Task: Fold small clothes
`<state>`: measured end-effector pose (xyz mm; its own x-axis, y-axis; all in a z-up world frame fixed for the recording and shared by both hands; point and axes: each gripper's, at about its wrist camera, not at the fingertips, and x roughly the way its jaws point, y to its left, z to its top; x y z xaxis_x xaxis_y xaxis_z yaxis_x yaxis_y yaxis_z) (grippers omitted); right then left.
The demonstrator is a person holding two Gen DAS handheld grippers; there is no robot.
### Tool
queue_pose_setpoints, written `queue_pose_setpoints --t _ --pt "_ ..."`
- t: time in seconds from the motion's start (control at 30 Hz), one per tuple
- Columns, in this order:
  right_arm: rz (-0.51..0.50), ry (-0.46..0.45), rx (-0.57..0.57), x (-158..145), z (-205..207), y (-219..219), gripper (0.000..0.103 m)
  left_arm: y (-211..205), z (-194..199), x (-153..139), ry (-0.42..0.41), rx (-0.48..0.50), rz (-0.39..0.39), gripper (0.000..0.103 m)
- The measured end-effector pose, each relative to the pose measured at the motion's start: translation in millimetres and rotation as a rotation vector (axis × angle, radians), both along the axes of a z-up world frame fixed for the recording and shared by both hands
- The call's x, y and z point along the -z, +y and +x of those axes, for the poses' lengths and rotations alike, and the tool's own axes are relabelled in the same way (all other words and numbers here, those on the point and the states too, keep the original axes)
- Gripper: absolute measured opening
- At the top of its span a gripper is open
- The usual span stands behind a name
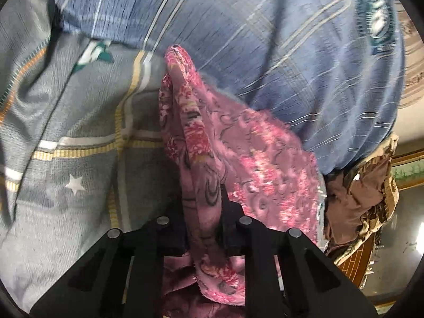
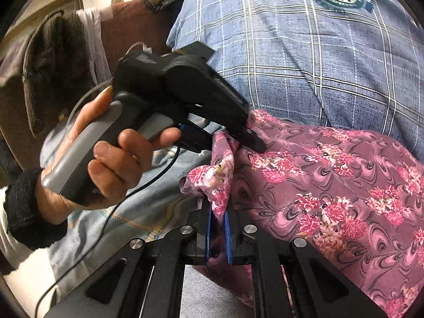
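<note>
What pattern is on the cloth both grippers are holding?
The cloth is mauve-pink with dark swirls and clusters of pink flowers, clearest in the right wrist view.

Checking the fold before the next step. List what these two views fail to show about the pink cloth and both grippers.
- Pink floral cloth: its full outline; cut off by the right wrist view's right and bottom edges.
- Right gripper: the pinch itself; cloth bunched between the blue pads covers it.
- Left gripper: fingertips, left wrist view; cloth drapes over them, and motion blur smears it.
- Blue checked bedding: pattern blurred there.
</note>
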<state>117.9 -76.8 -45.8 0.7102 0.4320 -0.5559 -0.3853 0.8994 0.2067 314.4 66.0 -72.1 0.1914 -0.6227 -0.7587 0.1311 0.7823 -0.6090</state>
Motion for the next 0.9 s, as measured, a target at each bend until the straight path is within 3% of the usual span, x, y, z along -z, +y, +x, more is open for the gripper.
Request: queue_pose_setpoints --t 0.2,0.37,0.5,0.57,0.67,0.73,0.8,0.83,0.87,0.9 --pt "0.113 -0.06 0.019 -25 -26 -31 0.007 -42 -30 -63 -0.119 0.04 -0.009 0.013" --pt "0.223 -0.105 0.087 -40 -63 -86 0.007 -124 -58 -97 -0.206 0.156 0.04 0.014" --pt "0.311 -0.084 0.187 -30 -86 -144 0.008 -204 -69 -81 -0.198 0.246 0.112 0.016" --pt "0.347 -0.052 0.236 -18 -90 -169 0.009 -237 -69 -58 -0.142 0.261 0.142 0.018" --pt "0.412 0.057 0.307 15 -93 -207 0.013 -274 -71 -23 -0.05 0.261 0.245 0.018" --pt "0.398 0.097 0.315 28 -96 -214 0.018 -285 -74 -20 -0.032 0.27 0.289 0.018" --pt "0.389 0.107 0.302 32 -103 -217 0.034 -283 -74 -37 -0.048 0.277 0.269 0.024" --pt "0.402 0.099 0.292 33 -106 -220 0.043 -278 -73 -48 -0.059 0.273 0.25 0.035" --pt "0.418 0.087 0.285 32 -110 -222 0.046 -273 -72 -62 -0.081 0.26 0.24 0.053" --pt "0.447 0.062 0.272 29 -113 -226 0.052 -268 -69 -74 -0.115 0.239 0.252 0.062"
